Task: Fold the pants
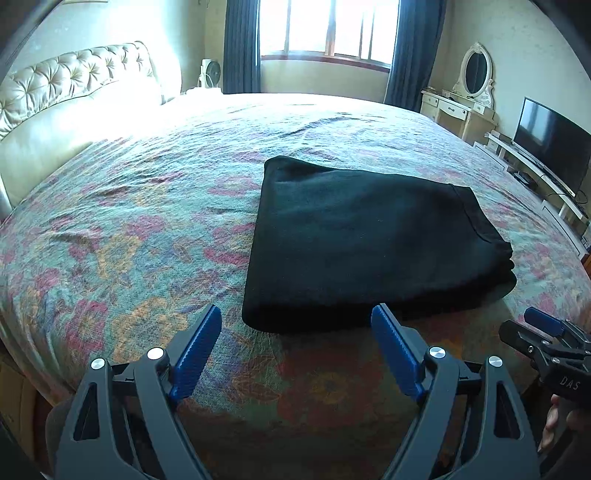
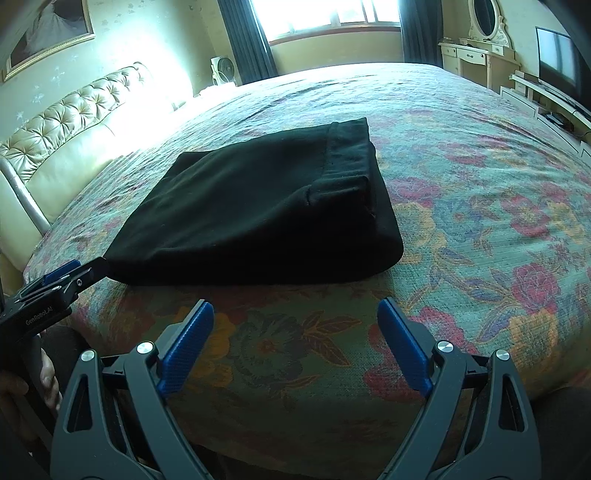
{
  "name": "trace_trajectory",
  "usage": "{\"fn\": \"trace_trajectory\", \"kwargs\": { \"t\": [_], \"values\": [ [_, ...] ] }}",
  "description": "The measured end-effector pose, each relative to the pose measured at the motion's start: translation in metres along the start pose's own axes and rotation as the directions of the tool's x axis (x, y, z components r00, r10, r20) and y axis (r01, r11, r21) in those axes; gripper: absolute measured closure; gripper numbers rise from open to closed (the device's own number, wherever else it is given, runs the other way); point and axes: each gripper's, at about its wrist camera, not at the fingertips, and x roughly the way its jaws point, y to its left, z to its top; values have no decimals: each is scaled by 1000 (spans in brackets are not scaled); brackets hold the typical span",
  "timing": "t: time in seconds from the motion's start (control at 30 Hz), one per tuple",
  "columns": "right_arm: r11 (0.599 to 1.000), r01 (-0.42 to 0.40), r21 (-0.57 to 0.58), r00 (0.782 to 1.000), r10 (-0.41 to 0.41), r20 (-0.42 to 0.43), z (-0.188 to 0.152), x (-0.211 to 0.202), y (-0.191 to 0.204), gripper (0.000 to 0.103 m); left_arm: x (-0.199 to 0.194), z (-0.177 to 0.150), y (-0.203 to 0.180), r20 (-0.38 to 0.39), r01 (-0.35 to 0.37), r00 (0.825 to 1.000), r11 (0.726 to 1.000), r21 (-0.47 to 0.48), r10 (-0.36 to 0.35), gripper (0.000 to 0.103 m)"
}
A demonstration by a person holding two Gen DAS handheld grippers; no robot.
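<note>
Black pants (image 1: 369, 243) lie folded into a compact rectangle on the floral bedspread (image 1: 129, 240), waistband at the right end. They also show in the right wrist view (image 2: 258, 214). My left gripper (image 1: 297, 314) is open and empty, just in front of the pants' near edge. My right gripper (image 2: 295, 308) is open and empty, a little in front of the pants' near edge. The right gripper shows at the right edge of the left wrist view (image 1: 543, 328); the left gripper shows at the left of the right wrist view (image 2: 74, 273), beside the pants' near left corner.
The bed (image 2: 480, 184) fills most of both views, with a tufted cream headboard (image 1: 55, 85) on the left. A window with dark curtains (image 1: 325, 33) is at the back. A dresser with mirror (image 1: 465, 92) and a TV (image 1: 550, 140) stand on the right.
</note>
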Motion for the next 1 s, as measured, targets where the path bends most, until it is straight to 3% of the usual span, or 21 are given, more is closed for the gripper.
{"fn": "trace_trajectory", "kwargs": {
  "t": [0.13,0.77,1.0],
  "values": [
    [1000,-5,-1,1000,5,0,0,-1,1,13,-4,2,-1,11,5,1000,1000,-8,-5,16],
    [1000,-22,4,1000,22,-17,-2,3,2,13,-14,12,-8,56,-25,998,999,-36,27,15],
    [999,-31,12,999,31,-20,-2,5,1,13,-35,21,-9,173,-2,985,1000,-24,6,14]
  ]
}}
